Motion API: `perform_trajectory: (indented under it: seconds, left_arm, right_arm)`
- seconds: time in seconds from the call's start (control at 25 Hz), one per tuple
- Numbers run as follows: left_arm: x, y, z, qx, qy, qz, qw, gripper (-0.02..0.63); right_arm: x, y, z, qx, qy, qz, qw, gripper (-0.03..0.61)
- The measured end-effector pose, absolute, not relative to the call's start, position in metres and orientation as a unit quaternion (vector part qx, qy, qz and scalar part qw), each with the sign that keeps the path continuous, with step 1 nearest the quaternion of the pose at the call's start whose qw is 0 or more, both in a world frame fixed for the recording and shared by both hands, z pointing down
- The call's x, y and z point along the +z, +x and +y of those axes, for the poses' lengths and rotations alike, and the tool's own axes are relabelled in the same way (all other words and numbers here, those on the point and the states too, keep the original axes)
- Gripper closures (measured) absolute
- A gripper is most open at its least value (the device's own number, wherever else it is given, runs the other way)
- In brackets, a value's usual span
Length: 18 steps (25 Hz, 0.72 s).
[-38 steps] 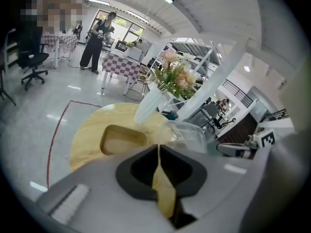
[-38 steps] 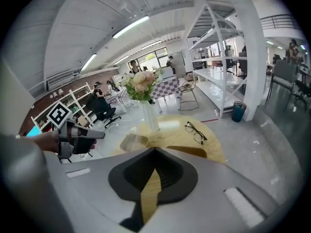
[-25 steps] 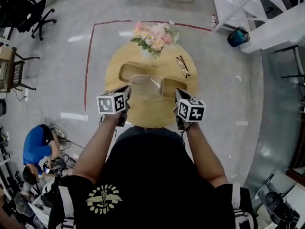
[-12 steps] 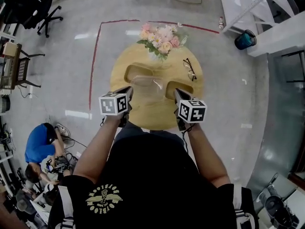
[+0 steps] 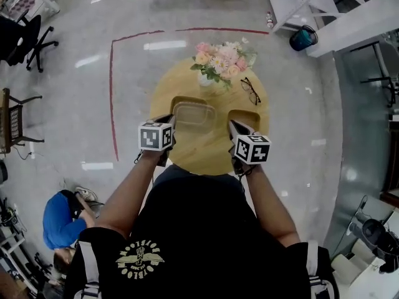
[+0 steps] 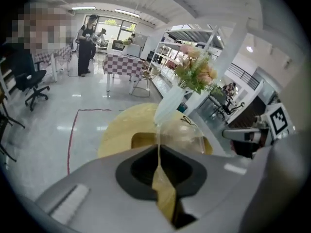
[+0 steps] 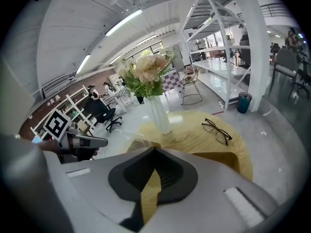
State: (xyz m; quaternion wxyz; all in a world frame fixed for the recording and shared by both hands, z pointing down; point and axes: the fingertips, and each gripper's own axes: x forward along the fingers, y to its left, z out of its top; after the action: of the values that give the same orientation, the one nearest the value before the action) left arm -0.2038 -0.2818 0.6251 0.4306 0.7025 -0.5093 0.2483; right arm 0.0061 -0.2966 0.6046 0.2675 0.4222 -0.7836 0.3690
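A wide hall is shown, with a polished grey floor. A red tape line is laid on it round the left and far sides of a round wooden table. A white rack is stood beyond the table's right side, with a teal bin at its foot. Tables under checked cloths are seen further off. A person in blue is crouched on the floor to the left.

Pink and cream flowers are held in a white vase at the table's far edge. Two shallow wooden trays are set side by side at its middle. The left tray is mostly covered by a clear container, which reaches towards the table's centre. The right tray is seen near the right edge. Black glasses are laid at the far right, between vase and right tray.

The left gripper is held over the near-left edge, its jaws clenched on nothing, just short of the container's near-left corner. The right gripper is held over the near-right edge beside the right tray, jaws likewise pressed together and empty. On each, a cube with black-and-white square markers is carried. On the holder's black shirt a yellow emblem is printed, its lettering too small to be read.
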Motion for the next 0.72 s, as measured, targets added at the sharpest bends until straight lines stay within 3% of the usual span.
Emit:
perform_trajectory:
  seconds: [0.4, 0.72]
  left_arm:
    - [0.661, -0.231, -0.295, 0.241, 0.704, -0.472, 0.473, 0.598]
    - [0.689, -0.235, -0.304, 0.247, 0.677, -0.480, 0.500, 0.600]
  right_arm:
    - [0.590, -0.037, -0.279, 0.374, 0.459, -0.763, 0.259, 0.578]
    - [0.601, -0.026, -0.270, 0.381, 0.471, -0.753, 0.256, 0.578]
